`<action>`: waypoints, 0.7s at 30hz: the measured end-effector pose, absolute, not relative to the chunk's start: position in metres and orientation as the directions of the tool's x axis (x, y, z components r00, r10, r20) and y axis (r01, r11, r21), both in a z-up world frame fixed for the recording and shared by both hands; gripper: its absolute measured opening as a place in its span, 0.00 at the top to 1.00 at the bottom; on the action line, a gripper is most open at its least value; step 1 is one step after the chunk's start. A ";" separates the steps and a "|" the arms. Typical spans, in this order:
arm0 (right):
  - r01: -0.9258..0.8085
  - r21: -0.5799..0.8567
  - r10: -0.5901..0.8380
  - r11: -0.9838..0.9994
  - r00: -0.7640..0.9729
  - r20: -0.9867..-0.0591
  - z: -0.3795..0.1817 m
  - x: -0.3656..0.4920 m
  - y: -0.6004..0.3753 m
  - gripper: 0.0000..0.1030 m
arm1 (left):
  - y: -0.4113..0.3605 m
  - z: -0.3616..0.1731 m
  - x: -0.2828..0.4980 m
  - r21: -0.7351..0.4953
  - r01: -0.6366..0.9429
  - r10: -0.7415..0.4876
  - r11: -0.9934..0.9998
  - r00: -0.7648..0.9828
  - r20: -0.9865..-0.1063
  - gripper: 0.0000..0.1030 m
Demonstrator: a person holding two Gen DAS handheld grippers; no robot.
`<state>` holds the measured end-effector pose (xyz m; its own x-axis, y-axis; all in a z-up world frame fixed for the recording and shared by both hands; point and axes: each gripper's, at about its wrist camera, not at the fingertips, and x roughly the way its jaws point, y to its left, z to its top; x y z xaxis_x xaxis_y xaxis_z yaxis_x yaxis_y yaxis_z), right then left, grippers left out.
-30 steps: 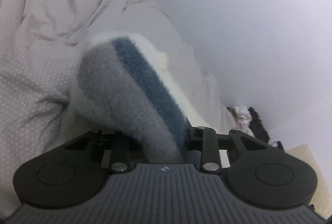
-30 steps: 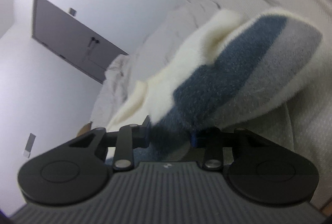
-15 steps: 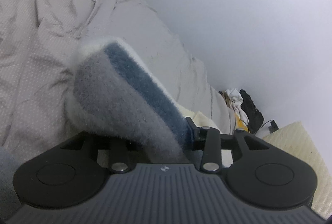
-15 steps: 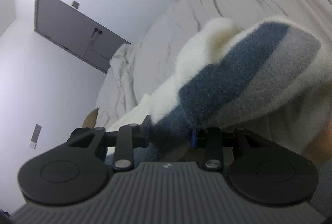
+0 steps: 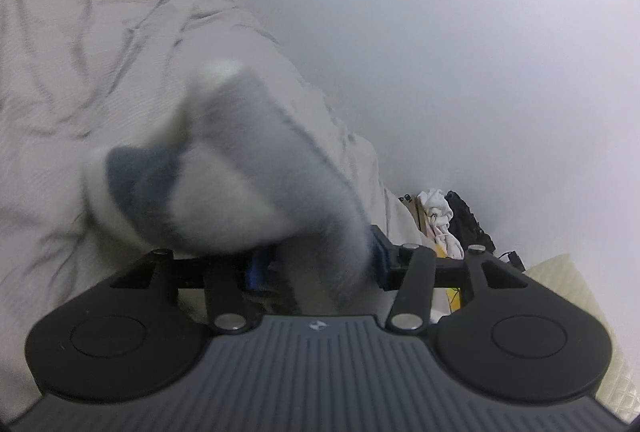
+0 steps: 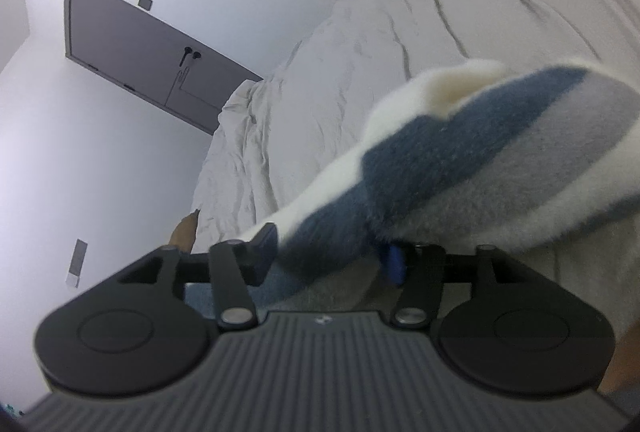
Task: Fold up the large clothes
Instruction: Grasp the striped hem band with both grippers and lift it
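While both jaws pinch fuzzy striped fleece garment (image 5: 240, 167) (image 6: 460, 167), rumpled bedsheet (image 5: 80, 51) lies beneath.

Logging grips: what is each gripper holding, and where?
Both the left gripper and right gripper pinch the fleece at an edge.

Left tongs (image 5: 316, 266) closed on a fold of striped fleece garment (image 5: 240, 167), blue pads pressed into the pile from either side (blurred in this view). Right tongs (image 6: 332, 252) likewise clamped on the same garment (image 6: 480, 159), fingers (image 6: 394, 264) half buried in fabric, both pointed forward over the bed.
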<state>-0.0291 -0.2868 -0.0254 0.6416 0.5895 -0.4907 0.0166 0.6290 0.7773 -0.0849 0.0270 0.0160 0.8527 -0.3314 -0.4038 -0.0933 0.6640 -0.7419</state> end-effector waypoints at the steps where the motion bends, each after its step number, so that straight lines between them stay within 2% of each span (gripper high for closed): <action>1: 0.023 0.778 0.588 0.628 0.640 -0.494 -0.026 -0.023 -0.287 0.35 | 0.027 0.017 -0.074 -0.733 -0.089 -0.332 0.674 0.850 -0.409 0.45; 7: 0.055 0.758 0.570 0.650 0.624 -0.534 -0.033 0.029 -0.276 0.32 | 0.026 0.006 -0.011 -0.691 -0.093 -0.323 0.717 0.835 -0.446 0.45; 12: 0.055 0.707 0.545 0.705 0.596 -0.590 -0.052 0.068 -0.264 0.33 | 0.029 -0.018 0.039 -0.639 -0.127 -0.297 0.759 0.805 -0.513 0.46; 21: -0.088 0.597 0.522 0.797 0.598 -0.609 -0.082 0.116 -0.240 0.33 | 0.054 -0.077 0.095 -0.657 -0.170 -0.287 0.734 0.800 -0.527 0.46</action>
<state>0.1164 -0.2398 -0.0818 0.5980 0.5216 -0.6086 -0.0876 0.7973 0.5972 0.0950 0.0542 -0.0765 0.7996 -0.2872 -0.5274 -0.1700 0.7341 -0.6575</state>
